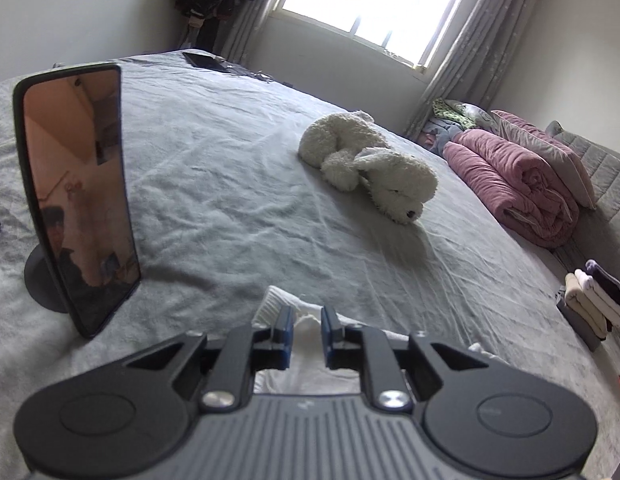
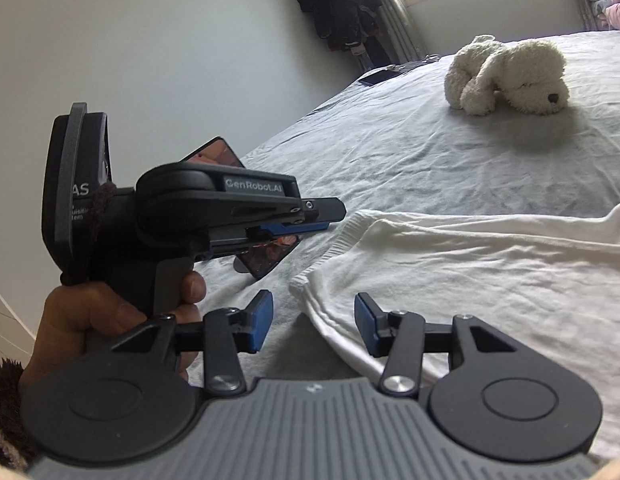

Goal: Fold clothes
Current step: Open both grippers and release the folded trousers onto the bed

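Left gripper (image 1: 305,330): blue pads narrowly parted, not clamped on anything; white sweater (image 1: 305,376) fabric shows in the gap and under the fingers, ribbed hem just past the left finger. From the right wrist view the same left gripper (image 2: 330,218) is seen side-on, held by the person's left hand (image 2: 109,320), tips hovering just above the sweater's (image 2: 490,280) ribbed edge; contact can't be confirmed.

Right gripper (image 2: 314,326): released, jaws spread wide, straddling the near corner of the sweater with fabric edge between the pads, neither pad visibly touching it.

Sweater lies spread on the grey bed sheet (image 1: 229,152), at the near edge of the bed, running off to the right in the right wrist view.

Around it:
- phone on a round stand (image 1: 79,196), upright, just left of the left gripper, screen dark and reflecting.
- white plush dog (image 1: 370,168) lying on its side mid-bed, well apart from the sweater.
- rolled pink quilt (image 1: 514,192) and pillows at the right end of the bed.
- small stack of folded clothes (image 1: 594,300) at the far right edge.
- window with grey curtains (image 1: 374,4) behind, dark garments hanging in the corner (image 2: 342,4).
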`<state>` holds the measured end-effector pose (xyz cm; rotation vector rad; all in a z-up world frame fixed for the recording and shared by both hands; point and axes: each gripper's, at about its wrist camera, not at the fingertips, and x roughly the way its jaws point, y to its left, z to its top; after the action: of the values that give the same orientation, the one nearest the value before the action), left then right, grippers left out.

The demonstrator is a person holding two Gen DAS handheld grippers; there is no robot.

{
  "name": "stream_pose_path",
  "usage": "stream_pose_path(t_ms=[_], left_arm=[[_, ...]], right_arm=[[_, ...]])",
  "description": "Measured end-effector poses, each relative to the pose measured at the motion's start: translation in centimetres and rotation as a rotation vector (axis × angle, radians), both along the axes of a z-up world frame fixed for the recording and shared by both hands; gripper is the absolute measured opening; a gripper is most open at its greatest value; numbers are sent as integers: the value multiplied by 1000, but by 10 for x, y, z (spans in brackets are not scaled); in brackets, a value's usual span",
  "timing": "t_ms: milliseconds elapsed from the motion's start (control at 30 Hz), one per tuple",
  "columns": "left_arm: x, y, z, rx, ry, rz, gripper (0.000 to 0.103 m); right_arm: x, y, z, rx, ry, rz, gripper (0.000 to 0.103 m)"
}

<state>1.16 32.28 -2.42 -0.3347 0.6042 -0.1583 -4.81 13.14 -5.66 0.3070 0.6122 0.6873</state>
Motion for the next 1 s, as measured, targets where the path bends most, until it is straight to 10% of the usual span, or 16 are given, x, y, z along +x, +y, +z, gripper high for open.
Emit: stream_pose_path(t_ms=[467,1000], left_arm=[[-12,-24,-38,194,21,-131,21],[-48,-43,-33,297,-63,-199,32]], right_arm=[[-5,-94,-21,-211,-32,-220,50],[-31,-111,-21,-326,-124,-163,50]])
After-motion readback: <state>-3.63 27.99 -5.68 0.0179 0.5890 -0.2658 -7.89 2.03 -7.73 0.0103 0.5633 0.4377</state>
